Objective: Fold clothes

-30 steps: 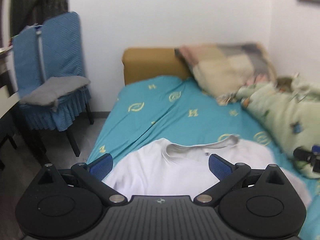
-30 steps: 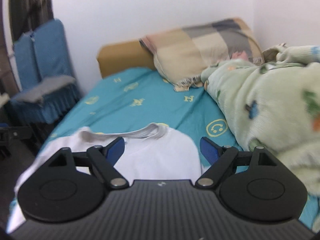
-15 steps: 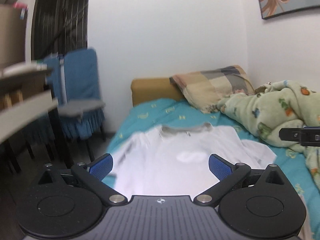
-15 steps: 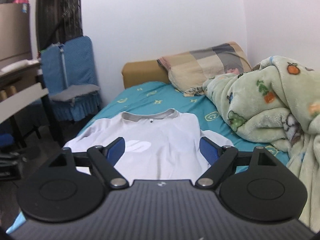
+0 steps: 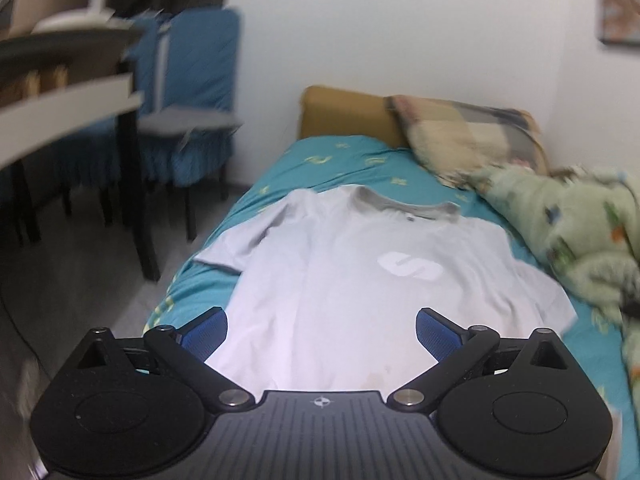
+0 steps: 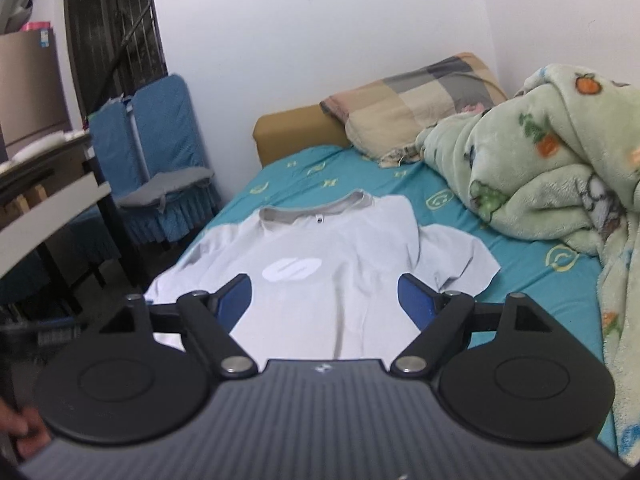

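A white T-shirt (image 5: 344,280) with a white logo lies spread flat, front up, on the teal bed sheet (image 5: 352,164), collar toward the headboard; it also shows in the right wrist view (image 6: 340,256). My left gripper (image 5: 322,330) is open and empty, held above the shirt's lower part. My right gripper (image 6: 325,300) is open and empty, held above the shirt's lower middle. Both short sleeves lie spread out to the sides.
A green fleece blanket (image 6: 560,168) is heaped along the bed's right side. A checked pillow (image 6: 412,100) leans on the tan headboard (image 6: 292,132). A blue covered chair (image 6: 160,168) and a desk (image 5: 68,108) stand left of the bed.
Both grippers have pulled back and up from the shirt's collar area. More of the spread shirt is now in view. Both stay open.
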`<state>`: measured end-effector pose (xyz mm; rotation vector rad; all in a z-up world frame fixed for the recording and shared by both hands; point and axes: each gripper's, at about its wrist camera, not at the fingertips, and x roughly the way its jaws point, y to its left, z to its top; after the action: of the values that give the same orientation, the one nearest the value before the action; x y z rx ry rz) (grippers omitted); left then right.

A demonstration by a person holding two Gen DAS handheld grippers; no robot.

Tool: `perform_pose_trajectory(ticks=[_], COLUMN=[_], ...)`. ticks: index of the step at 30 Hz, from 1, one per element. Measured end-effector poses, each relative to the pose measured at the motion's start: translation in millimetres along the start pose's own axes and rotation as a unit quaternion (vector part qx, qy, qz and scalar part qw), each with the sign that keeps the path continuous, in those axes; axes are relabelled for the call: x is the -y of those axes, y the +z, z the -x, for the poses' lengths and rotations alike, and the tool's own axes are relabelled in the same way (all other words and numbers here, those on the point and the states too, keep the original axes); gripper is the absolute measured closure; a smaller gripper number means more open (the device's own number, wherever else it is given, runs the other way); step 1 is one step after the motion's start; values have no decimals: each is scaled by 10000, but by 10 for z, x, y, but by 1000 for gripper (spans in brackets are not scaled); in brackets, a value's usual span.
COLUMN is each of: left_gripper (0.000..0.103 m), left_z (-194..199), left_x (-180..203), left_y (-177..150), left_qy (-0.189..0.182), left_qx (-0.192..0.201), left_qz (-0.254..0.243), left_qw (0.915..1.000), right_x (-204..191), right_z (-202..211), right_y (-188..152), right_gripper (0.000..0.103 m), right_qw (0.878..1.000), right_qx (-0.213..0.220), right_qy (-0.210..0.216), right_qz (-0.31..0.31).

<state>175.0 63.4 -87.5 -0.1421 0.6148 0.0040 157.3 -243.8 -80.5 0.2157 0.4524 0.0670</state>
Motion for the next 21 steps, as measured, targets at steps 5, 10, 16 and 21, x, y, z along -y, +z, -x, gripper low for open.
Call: perform_pose_trajectory(ticks=[5,10,16,21], left_gripper=[21,37,44,56], left_z=[-588,-1207,-1865,-2187], left_x=[-448,-1124,-1615,-1773], left_y=[360,481,354,387], left_qy=[384,452,347,301], left_qx=[-288,-503,-610,-360], left_qz=[797,2099,3001,3184], left_qw=[9957,9754,9513,9468], right_x=[11,31,74,147], right_z=[-168,-443,-895,-1162], right_y=[-100,-183,-275,-342], right_gripper=[21,21,21,22], right_qw=[9992,9975,9944,9912], right_qx=[-355,-650,-958,-1175], right_qy=[66,56,20,-15], right_qz=[-166,-285,-448,-617])
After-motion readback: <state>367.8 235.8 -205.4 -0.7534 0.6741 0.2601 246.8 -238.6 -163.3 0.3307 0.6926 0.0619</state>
